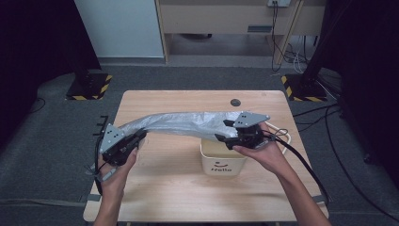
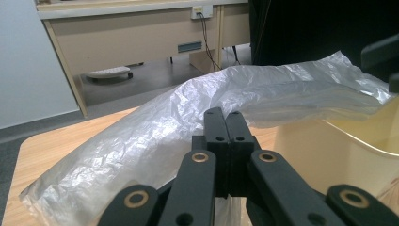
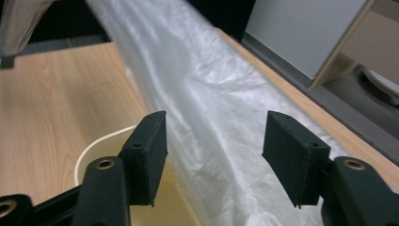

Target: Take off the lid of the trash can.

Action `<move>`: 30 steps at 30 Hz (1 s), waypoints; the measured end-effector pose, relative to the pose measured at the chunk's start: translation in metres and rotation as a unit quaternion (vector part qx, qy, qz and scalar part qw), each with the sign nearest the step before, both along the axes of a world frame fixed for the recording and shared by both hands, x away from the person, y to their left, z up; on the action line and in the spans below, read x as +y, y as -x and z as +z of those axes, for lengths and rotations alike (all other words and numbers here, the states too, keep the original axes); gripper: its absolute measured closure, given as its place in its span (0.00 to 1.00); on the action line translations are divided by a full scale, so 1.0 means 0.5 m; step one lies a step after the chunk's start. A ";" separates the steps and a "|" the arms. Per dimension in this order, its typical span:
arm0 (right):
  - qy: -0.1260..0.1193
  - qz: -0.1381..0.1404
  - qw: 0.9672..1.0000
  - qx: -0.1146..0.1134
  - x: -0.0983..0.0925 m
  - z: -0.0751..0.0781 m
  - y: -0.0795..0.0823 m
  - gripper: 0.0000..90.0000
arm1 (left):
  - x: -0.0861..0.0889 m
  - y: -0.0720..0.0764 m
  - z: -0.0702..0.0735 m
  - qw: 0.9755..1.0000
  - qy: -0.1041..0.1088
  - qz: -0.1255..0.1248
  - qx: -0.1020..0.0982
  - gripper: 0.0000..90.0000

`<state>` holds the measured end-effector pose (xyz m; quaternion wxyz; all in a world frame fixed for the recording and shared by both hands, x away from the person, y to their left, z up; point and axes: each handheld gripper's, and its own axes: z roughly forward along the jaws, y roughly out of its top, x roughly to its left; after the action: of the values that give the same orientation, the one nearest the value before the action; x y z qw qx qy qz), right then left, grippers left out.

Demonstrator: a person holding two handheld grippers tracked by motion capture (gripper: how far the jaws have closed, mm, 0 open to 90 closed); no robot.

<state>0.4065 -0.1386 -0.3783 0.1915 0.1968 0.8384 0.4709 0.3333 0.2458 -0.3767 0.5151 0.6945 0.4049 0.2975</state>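
Observation:
A long translucent plastic bag (image 1: 183, 123) hangs stretched above the wooden table (image 1: 174, 188), sagging from left to right. My left gripper (image 1: 137, 137) holds its left end; in the left gripper view the jaws (image 2: 228, 123) are pressed together with the crinkled bag (image 2: 141, 141) bunched around them. My right gripper (image 1: 227, 131) is at the bag's right end, above a cream bin (image 1: 223, 165) marked "Hello". Its jaws stand apart in the right gripper view (image 3: 214, 155), with the bag (image 3: 207, 108) running between them and not touching the pads. The bin's rim (image 3: 91, 148) lies just below.
The bin (image 2: 329, 155) stands right of the table's middle. A dark round mark (image 1: 235, 102) sits near the far edge. Cables (image 1: 301, 160) trail from the right gripper off the table's right side. Black stand bases rest on the floor beyond both far corners.

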 end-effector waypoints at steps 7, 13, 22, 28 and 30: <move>0.027 0.027 0.999 0.008 0.023 -0.027 0.000 0.57 | -0.001 -0.001 0.001 1.000 -0.003 -0.001 0.001 1.00; 0.046 0.026 0.999 0.007 0.030 -0.035 -0.005 0.62 | -0.002 -0.002 0.001 1.000 -0.001 -0.004 0.001 1.00; 0.051 0.024 0.998 0.012 0.032 -0.037 -0.012 0.93 | -0.005 -0.004 0.000 1.000 0.001 -0.007 0.002 1.00; 0.049 0.030 0.998 0.014 0.032 -0.033 -0.008 1.00 | -0.003 -0.001 0.000 1.000 0.004 -0.008 0.000 1.00; 0.051 0.033 0.998 0.013 0.032 -0.033 -0.006 1.00 | 0.000 -0.001 0.000 1.000 0.003 -0.009 0.000 1.00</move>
<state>0.4095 -0.1228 -0.3947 0.1750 0.1653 0.8699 0.4305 0.3337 0.2456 -0.3766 0.5199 0.6961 0.4000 0.2917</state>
